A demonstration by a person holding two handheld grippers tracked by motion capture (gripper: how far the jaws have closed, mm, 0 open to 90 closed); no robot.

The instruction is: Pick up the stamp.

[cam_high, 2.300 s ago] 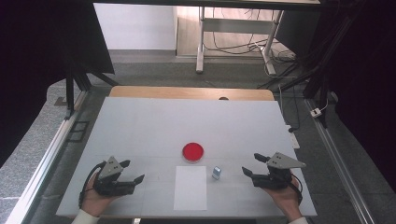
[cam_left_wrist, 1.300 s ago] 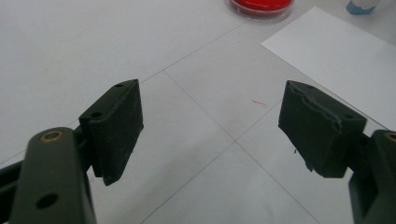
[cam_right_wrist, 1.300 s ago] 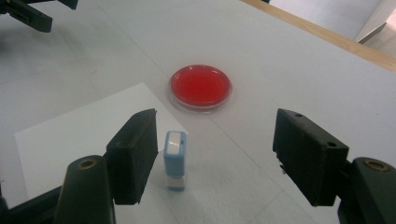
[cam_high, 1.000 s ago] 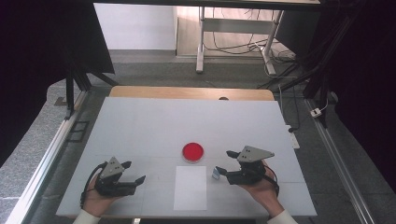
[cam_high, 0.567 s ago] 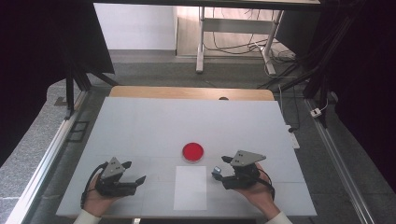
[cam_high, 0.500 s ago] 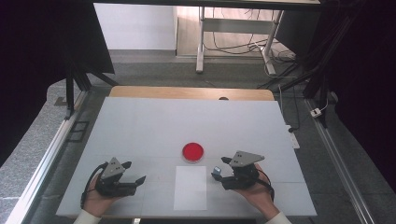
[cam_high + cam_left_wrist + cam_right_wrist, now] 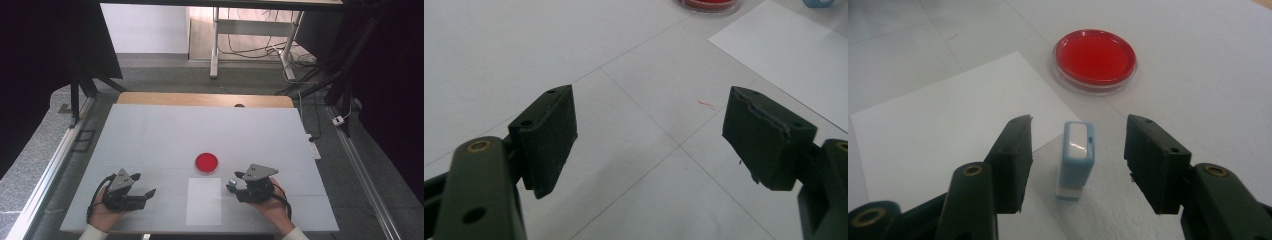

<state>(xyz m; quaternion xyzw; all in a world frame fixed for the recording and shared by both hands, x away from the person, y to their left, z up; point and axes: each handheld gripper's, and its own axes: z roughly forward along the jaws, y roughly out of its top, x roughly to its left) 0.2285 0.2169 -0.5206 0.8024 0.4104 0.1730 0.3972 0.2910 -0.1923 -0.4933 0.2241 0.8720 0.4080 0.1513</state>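
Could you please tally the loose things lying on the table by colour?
Red: 1, the round dish
White: 1, the paper sheet
Light blue: 1, the small upright block, standing between the open jaws of the right hand-held gripper
Total: 3

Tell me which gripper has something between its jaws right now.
The right gripper: its open jaws flank the upright pale blue stamp. The left gripper is open over bare table.

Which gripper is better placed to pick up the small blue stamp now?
The right gripper: its open jaws stand on either side of the upright blue stamp. The left gripper rests far across the paper.
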